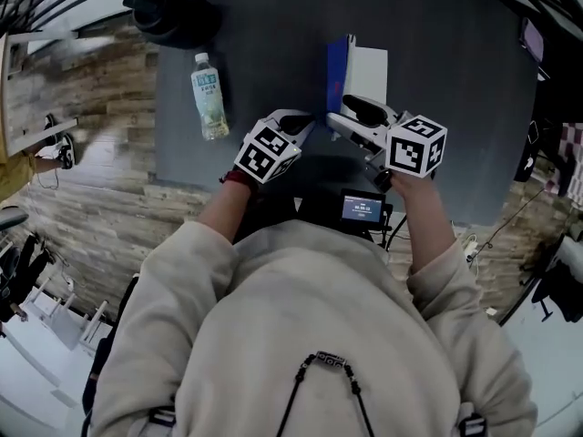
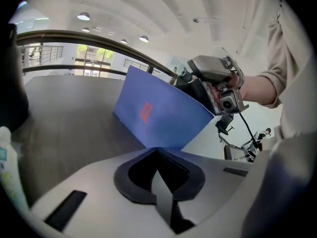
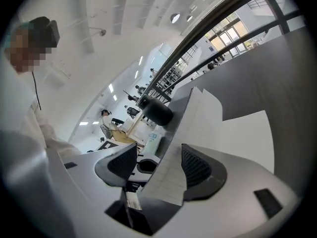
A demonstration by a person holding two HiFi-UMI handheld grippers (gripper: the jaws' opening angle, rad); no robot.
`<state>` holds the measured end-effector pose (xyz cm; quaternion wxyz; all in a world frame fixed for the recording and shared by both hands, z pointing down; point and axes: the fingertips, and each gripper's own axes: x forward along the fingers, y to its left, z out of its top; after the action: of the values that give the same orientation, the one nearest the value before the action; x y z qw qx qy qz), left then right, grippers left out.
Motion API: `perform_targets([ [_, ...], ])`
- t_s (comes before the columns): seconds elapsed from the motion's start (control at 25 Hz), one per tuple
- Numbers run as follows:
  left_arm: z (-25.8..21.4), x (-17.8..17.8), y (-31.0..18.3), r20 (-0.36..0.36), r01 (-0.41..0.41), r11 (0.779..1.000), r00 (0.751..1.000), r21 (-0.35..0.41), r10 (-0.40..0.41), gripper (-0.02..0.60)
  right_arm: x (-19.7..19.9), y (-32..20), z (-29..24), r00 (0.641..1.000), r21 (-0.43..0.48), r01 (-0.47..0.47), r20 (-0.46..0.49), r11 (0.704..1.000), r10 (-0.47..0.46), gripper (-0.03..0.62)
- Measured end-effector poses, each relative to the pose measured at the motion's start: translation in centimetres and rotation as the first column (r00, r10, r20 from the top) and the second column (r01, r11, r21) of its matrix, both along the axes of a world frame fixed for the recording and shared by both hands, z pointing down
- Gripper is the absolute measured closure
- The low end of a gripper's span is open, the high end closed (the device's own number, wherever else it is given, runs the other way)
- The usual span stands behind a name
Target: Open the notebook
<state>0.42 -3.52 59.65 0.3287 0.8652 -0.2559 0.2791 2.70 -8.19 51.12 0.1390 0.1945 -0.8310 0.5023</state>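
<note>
The notebook lies on the dark table (image 1: 455, 107) with its blue cover (image 1: 338, 76) lifted upright beside the white pages (image 1: 369, 73). My left gripper (image 1: 308, 126) is shut on the cover's near edge; in the left gripper view the blue cover (image 2: 158, 115), with a red mark on it, rises from the closed jaws (image 2: 157, 151). My right gripper (image 1: 344, 116) is at the notebook's near edge. In the right gripper view a white ruled page (image 3: 208, 128) passes between its jaws (image 3: 158, 165), which stand apart.
A clear plastic bottle (image 1: 209, 94) lies on the table left of the notebook. A black kettle (image 1: 173, 12) stands at the far left corner. The table edge runs just in front of both grippers, with wooden floor (image 1: 82, 153) to the left.
</note>
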Motion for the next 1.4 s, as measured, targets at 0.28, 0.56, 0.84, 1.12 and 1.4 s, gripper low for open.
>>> perform_targets([
  [0.28, 0.0, -6.2, 1.6, -0.090, 0.168, 0.981, 0.980, -0.096, -0.176, 0.578, -4.8, 0.2, 0.9, 0.998, 0.004, 0.058, 0.007, 0.998, -0.058, 0.309],
  [0.56, -1.4, -9.5, 2.3, -0.206, 0.332, 0.925, 0.907, -0.188, -0.367, 0.578, -8.1, 1.1, 2.2, 0.993, -0.019, 0.120, -0.015, 0.993, -0.121, 0.309],
  [0.84, -0.5, -12.7, 3.4, -0.221, 0.391, 0.893, 0.872, -0.222, -0.437, 0.578, -10.2, 1.7, 3.8, 0.986, -0.032, 0.159, -0.033, 0.987, -0.161, 0.309],
  [1.12, -0.7, -13.7, 4.8, -0.226, 0.398, 0.891, 0.868, -0.218, -0.443, 0.578, -11.7, 2.6, 5.6, 0.979, -0.057, 0.194, -0.061, 0.979, -0.197, 0.309],
  [1.4, -1.2, -14.3, 5.8, -0.236, 0.394, 0.894, 0.867, -0.211, -0.438, 0.578, -12.7, 3.9, 7.2, 0.969, -0.070, 0.217, -0.106, 0.974, -0.224, 0.309],
])
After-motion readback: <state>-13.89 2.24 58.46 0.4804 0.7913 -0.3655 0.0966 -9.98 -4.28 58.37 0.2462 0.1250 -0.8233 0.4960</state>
